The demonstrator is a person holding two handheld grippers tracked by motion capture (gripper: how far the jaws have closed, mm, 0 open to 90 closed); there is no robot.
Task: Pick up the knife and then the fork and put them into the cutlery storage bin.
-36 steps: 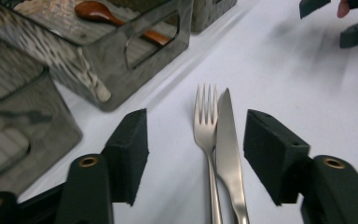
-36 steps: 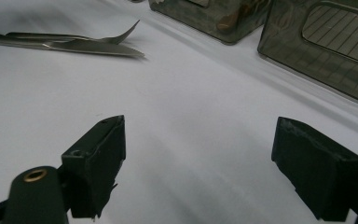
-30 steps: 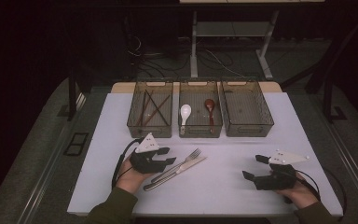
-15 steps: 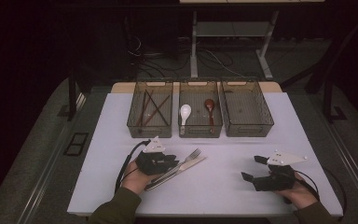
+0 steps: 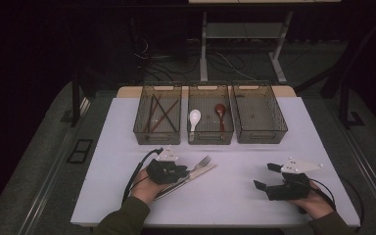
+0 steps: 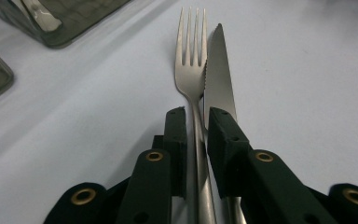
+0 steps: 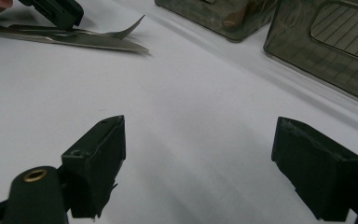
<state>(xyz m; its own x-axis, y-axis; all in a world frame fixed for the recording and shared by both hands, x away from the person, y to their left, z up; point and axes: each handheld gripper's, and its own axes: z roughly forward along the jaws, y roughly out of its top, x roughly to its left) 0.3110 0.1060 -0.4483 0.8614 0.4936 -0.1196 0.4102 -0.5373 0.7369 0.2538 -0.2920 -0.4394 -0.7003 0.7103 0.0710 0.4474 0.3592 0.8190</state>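
A steel fork (image 6: pixel 193 70) and a steel knife (image 6: pixel 219 79) lie side by side on the white table (image 5: pixel 235 196), tips pointing toward the bins. My left gripper (image 6: pixel 196 114) is low over them. Its jaws have just been closing, and the fork's handle sits pinched between the pads. The knife lies just outside the right-hand jaw. From above, the left gripper (image 5: pixel 178 171) covers the handles of the fork (image 5: pixel 203 161) and the knife (image 5: pixel 203 173). My right gripper (image 5: pixel 267 177) rests at the front right with its jaws wide apart and nothing between them (image 7: pixel 205 137).
Three clear bins stand in a row at the back. The left bin (image 5: pixel 156 139) holds dark chopsticks (image 5: pixel 159 113). The middle bin (image 5: pixel 210 138) holds a white spoon (image 5: pixel 194 117) and a red-brown spoon (image 5: pixel 220 111). The right bin (image 5: pixel 262 137) has nothing visible inside.
My left gripper sank onto the cutlery and its jaws closed around the fork's handle. The right gripper stayed put.
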